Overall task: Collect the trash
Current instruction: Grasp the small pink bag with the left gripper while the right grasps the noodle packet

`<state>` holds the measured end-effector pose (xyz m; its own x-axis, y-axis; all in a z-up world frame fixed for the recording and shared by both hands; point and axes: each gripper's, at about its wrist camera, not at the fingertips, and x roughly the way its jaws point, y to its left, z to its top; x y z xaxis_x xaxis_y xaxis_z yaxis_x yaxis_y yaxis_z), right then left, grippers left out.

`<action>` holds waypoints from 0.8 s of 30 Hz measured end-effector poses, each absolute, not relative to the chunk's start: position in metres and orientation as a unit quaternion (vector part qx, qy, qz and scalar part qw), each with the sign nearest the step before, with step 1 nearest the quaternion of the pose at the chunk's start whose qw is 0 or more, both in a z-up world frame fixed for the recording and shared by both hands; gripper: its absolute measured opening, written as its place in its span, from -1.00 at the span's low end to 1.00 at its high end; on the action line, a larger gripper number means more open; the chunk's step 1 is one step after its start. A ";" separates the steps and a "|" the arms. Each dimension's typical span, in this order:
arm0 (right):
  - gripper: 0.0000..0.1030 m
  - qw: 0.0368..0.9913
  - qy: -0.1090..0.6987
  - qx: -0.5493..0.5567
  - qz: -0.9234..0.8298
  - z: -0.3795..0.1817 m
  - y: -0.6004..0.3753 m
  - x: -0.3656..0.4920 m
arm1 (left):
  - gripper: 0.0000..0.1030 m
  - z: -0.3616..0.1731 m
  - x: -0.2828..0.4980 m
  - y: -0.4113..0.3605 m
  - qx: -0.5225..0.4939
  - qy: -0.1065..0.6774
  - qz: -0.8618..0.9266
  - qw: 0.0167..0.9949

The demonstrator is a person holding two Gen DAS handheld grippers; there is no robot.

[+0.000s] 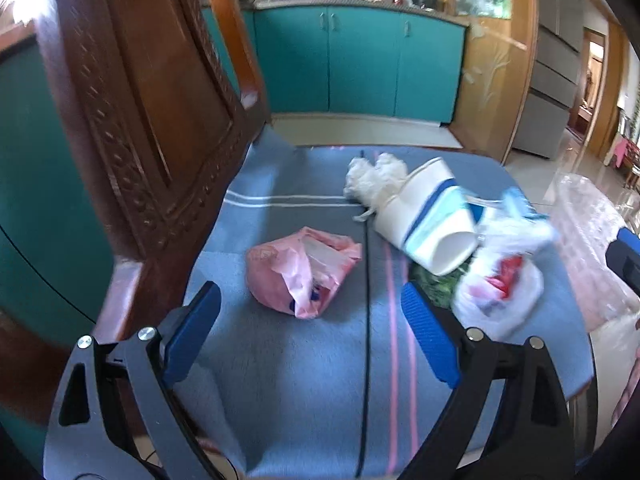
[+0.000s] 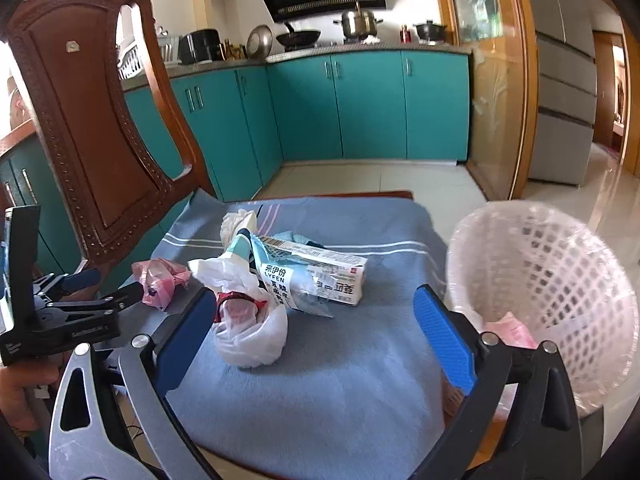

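While both grippers hover with jaws apart, the left gripper [image 1: 310, 322] faces the pink bag [image 1: 301, 270] at frame centre; the right gripper [image 2: 314, 330] frames the white bag [image 2: 250, 330], basket [image 2: 560, 280] at right.

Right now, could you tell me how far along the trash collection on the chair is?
Barely started. Done: something pink already lies in the white basket. In hand: nothing; the left gripper and right gripper are both open and empty. Left on the blue cloth: the pink bag, the white bag, the paper cup, the carton and a crumpled tissue.
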<state>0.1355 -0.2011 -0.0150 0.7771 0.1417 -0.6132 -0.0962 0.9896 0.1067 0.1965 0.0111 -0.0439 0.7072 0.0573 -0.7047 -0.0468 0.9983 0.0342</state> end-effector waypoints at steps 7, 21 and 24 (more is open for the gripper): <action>0.59 0.923 0.372 0.064 0.079 -0.044 -0.193 0.185 | 0.58 -0.068 0.233 0.014 0.023 0.407 0.047 0.912; -0.99 0.917 0.368 0.073 0.135 -0.016 -0.191 0.167 | -0.24 -0.005 0.177 0.019 -0.036 0.336 -0.012 0.941; -0.99 0.923 0.345 0.082 0.147 0.008 -0.202 0.141 | -0.25 0.027 0.137 0.009 -0.046 0.290 -0.036 0.955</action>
<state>0.1409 -0.2018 0.0083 0.7184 0.3274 -0.6137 -0.2141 0.9435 0.2528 0.1367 0.0092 0.0273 0.8298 -0.0955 -0.5499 0.0424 0.9932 -0.1084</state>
